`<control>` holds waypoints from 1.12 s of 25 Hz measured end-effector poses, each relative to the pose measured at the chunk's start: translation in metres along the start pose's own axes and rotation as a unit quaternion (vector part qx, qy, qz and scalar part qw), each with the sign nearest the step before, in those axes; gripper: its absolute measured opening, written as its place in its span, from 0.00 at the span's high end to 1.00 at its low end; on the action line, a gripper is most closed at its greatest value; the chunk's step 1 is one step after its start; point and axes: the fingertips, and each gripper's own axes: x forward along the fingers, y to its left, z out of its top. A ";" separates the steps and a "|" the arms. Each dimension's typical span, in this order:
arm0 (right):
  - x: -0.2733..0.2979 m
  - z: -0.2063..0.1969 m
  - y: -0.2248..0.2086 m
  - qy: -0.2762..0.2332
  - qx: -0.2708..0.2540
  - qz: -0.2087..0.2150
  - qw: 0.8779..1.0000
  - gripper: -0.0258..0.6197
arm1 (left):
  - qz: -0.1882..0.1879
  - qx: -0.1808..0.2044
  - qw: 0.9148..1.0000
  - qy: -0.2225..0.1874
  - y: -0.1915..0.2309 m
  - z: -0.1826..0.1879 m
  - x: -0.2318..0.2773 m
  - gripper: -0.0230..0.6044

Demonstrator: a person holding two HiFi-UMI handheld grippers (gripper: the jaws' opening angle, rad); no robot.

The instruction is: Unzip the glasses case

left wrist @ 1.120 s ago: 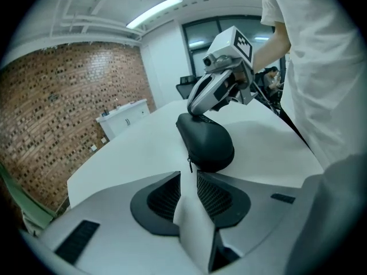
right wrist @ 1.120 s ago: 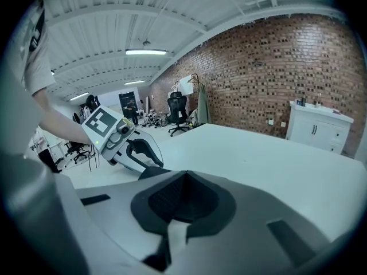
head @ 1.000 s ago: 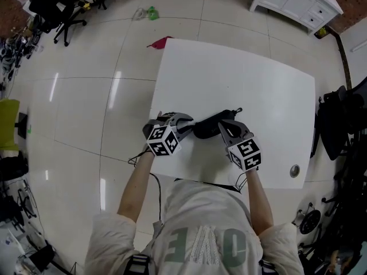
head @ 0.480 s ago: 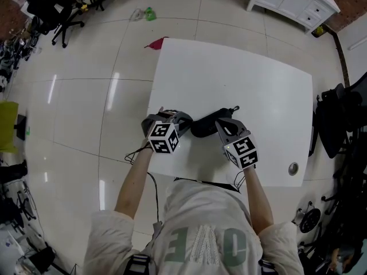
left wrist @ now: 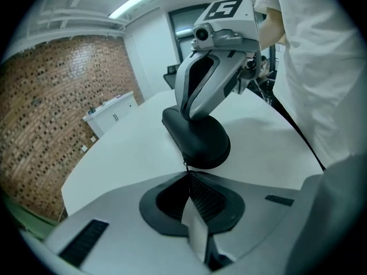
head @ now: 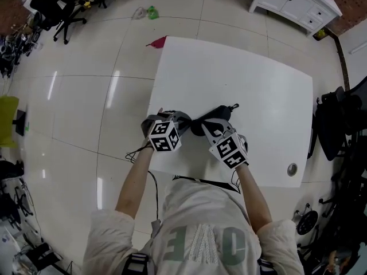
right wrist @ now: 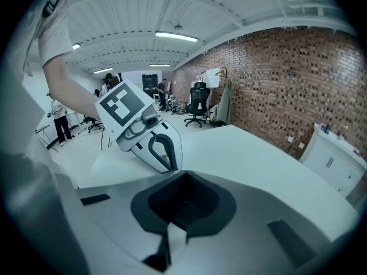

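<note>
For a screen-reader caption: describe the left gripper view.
The left gripper, fingers closed, pinches a small tab at the near end of a black glasses case on a white table. The right gripper reaches onto the case's top.

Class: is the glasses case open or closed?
Looks closed: in the left gripper view the glasses case shows both halves together, no gap; how far unzipped cannot be told.

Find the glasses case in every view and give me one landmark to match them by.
Head view: the black glasses case lies just below the picture's centre, close to the table's near edge.
Left gripper view: the case sits at the centre, on the table.
Right gripper view: the case cannot be seen in it.
Shared landmark: the white table, which shows in all three views.
</note>
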 end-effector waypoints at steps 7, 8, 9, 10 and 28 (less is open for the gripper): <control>0.002 -0.002 -0.002 -0.018 0.037 -0.024 0.999 0.96 | 0.003 -0.025 1.000 0.006 -0.009 -0.006 -0.007 0.95; 0.003 -0.002 -0.003 -0.018 0.035 -0.027 0.999 0.96 | 0.006 -0.029 1.000 0.004 -0.011 -0.006 -0.010 0.95; 0.004 -0.001 -0.005 -0.018 0.036 -0.030 0.999 0.96 | 0.010 -0.035 0.999 -0.001 -0.013 -0.005 -0.013 0.95; 0.005 0.000 -0.007 -0.018 0.038 -0.030 0.999 0.96 | 0.015 -0.041 0.999 -0.005 -0.013 -0.003 -0.015 0.95; 0.010 0.004 -0.012 -0.027 0.035 -0.048 0.998 0.96 | 0.024 -0.128 0.991 -0.023 -0.087 0.012 -0.015 0.96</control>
